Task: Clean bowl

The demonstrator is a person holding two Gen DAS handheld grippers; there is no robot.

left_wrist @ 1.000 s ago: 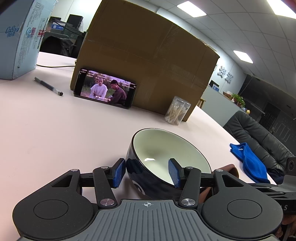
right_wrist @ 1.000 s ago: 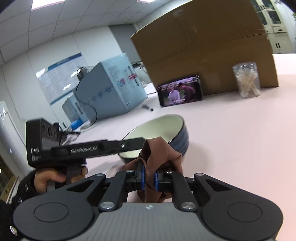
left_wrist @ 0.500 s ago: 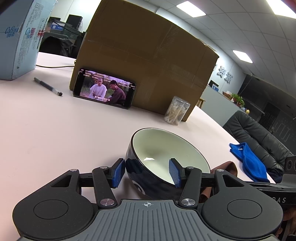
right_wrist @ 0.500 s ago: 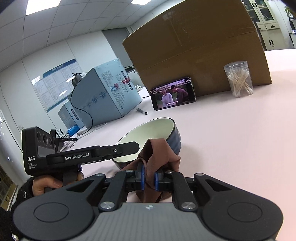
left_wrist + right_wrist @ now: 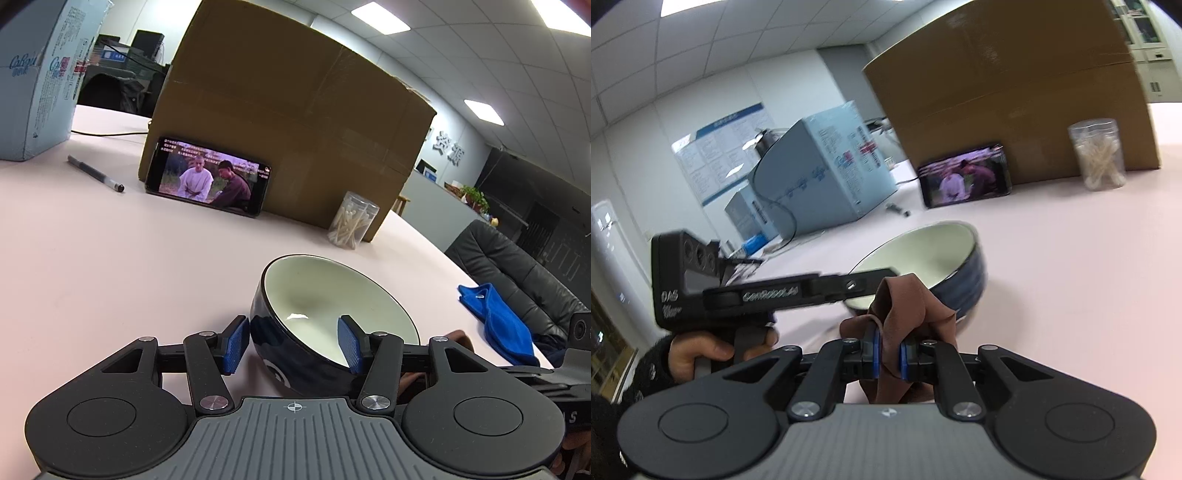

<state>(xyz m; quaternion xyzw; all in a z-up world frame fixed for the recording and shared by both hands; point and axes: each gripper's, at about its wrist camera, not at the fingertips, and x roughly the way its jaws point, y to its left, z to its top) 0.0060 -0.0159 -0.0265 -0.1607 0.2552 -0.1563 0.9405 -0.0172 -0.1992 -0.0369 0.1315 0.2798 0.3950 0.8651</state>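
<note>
The bowl (image 5: 334, 325) sits on the table (image 5: 110, 266), tipped so its pale inside faces away from the left gripper (image 5: 291, 345) and up toward the box (image 5: 295, 129). The left gripper straddles the near rim, one pad outside the dark wall, the other inside; whether they press on it cannot be told from here, though the tilt suggests the wall is being propped. That placing makes sense: it would steady the bowl and present the inside for wiping.

The right gripper (image 5: 889, 356) is clenched on a brown cloth (image 5: 905, 306), bunched above the pads, hanging just at the near edge of the bowl. The cloth is not yet inside.

A round bowl has no long axis to speak of; its opening points up and away, rim low on the far side in the right view.
</note>
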